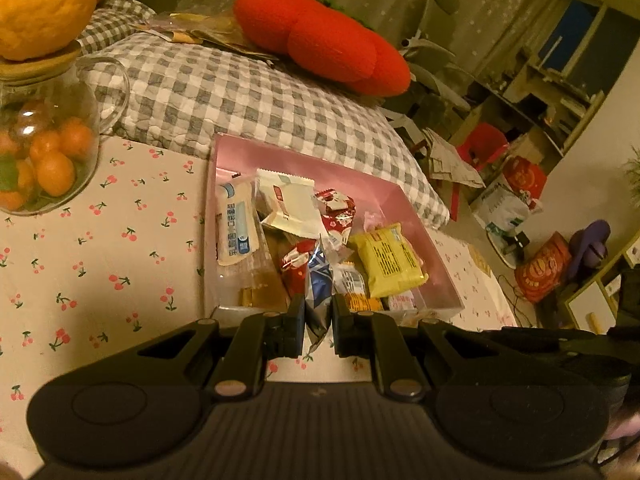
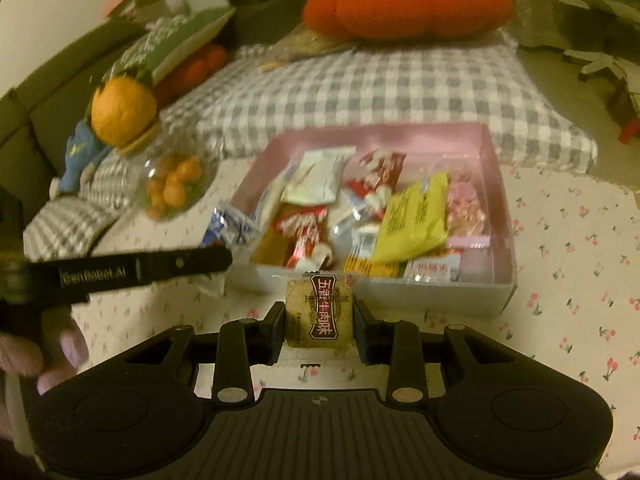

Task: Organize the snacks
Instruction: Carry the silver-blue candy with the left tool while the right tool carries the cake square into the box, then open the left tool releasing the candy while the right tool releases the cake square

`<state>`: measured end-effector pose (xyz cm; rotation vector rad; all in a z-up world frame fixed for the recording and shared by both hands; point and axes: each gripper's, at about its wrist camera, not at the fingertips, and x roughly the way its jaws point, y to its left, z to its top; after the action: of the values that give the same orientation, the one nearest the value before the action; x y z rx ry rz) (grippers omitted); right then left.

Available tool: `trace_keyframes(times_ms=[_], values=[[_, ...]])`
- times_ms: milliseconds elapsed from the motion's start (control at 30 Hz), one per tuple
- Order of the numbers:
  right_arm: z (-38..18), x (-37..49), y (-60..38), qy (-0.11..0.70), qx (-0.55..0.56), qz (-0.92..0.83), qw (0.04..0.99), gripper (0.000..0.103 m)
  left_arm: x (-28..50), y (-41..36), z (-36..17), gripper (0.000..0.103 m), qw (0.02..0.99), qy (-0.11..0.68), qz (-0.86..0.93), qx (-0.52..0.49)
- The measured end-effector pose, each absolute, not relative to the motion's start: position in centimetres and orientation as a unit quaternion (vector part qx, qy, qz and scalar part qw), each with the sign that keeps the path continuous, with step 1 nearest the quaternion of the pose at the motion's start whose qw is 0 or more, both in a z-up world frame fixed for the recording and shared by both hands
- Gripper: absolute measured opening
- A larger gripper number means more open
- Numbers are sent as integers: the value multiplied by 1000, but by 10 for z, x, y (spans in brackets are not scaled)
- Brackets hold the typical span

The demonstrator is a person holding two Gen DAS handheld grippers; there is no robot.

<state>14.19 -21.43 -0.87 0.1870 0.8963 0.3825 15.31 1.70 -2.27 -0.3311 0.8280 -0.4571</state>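
A pink box [image 1: 304,160] holding several snack packets stands on the cherry-print tablecloth; it also shows in the right wrist view [image 2: 496,184]. My left gripper [image 1: 319,316] is shut on a blue and silver snack packet [image 1: 319,292] just before the box's near wall. From the right wrist view the left gripper [image 2: 224,258] holds that blue packet [image 2: 228,226] beside the box's left wall. My right gripper [image 2: 320,316] is shut on a tan snack packet with a dark red label [image 2: 320,312], just before the box's near wall. A yellow packet [image 1: 386,260] lies inside the box.
A glass jar of small oranges [image 1: 44,160] with a wooden lid and a large orange [image 1: 44,4] on top stands at the table's left. A grey checked cushion [image 1: 248,96] with a red plush [image 1: 324,36] lies behind the box. Clutter fills the floor at right.
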Motion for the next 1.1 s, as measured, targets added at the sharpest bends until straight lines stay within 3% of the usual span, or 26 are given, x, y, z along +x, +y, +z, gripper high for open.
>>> trace_keyframes(times_ms=[367,933,1033,1100], values=[[-9,166,-231,418,137,147,886,33,175,15,-22,12,884,392,-206,-148],[-19,196,-222,413,113,111,897,33,193,-6,-32,13,881,412,-197,-126],[-16,193,-222,406,116,116,899,38,189,-11,-30,30,885,404,-199,-114],[-13,190,-223,404,119,116,899,49,186,-13,-27,48,889,399,-201,-100]])
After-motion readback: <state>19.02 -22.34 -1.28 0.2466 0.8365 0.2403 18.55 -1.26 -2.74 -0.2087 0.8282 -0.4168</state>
